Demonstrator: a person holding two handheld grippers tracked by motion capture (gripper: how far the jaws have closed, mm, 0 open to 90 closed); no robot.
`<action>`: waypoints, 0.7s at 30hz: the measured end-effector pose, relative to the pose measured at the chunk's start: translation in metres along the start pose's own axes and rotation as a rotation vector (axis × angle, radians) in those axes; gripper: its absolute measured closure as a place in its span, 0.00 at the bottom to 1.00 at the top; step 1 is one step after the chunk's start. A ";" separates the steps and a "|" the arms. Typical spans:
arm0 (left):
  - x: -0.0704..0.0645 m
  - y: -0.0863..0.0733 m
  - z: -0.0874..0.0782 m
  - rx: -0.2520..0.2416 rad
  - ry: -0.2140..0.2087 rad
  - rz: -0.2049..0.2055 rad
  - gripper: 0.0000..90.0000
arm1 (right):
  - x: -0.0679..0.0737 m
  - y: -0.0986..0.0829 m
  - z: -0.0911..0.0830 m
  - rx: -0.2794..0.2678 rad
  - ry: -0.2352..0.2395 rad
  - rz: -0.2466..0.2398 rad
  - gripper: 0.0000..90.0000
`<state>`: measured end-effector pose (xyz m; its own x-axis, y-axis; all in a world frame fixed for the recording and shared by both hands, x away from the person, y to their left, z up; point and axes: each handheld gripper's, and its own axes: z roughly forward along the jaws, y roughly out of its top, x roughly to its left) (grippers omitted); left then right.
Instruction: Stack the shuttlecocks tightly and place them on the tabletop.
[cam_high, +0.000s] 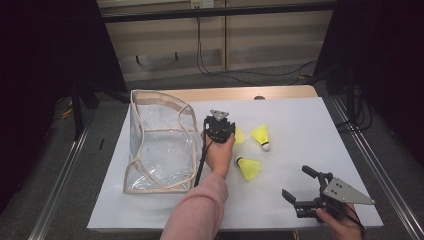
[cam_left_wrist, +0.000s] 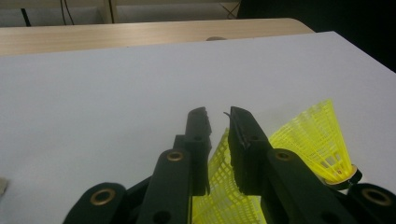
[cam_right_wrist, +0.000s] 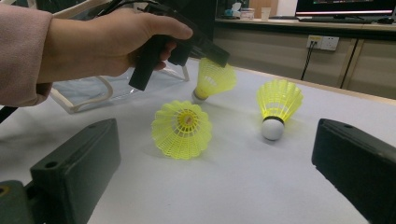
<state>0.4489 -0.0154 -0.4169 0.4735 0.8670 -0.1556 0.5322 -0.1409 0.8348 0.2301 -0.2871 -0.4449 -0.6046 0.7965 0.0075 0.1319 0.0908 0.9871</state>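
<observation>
Three yellow shuttlecocks are on the white table top. My left gripper is shut on the mesh skirt of one shuttlecock, whose cork touches the table. A second shuttlecock stands just right of it, white cork down. The third shuttlecock lies on its side nearer the front. My right gripper hovers open at the front right, its jaws wide apart and pointing toward the shuttlecocks, holding nothing.
A clear plastic bag with beige trim stands open on the left part of the table, next to the left hand. A wooden strip runs along the far edge. Bare white surface lies to the right and front.
</observation>
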 end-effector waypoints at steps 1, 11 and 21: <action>0.000 0.000 0.001 -0.003 -0.003 -0.004 0.87 | 0.000 0.000 0.000 0.000 0.001 0.002 0.01; 0.001 0.005 0.008 0.008 -0.009 0.015 0.84 | 0.000 0.000 0.000 -0.005 0.005 0.000 0.01; 0.000 0.002 0.012 0.030 -0.024 0.039 0.85 | 0.000 0.000 -0.001 0.001 0.003 -0.001 0.01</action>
<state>0.4583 -0.0212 -0.4216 0.5108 0.8488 -0.1363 0.5337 -0.1888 0.8243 0.2294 -0.2877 -0.4449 -0.6073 0.7945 0.0073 0.1319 0.0917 0.9870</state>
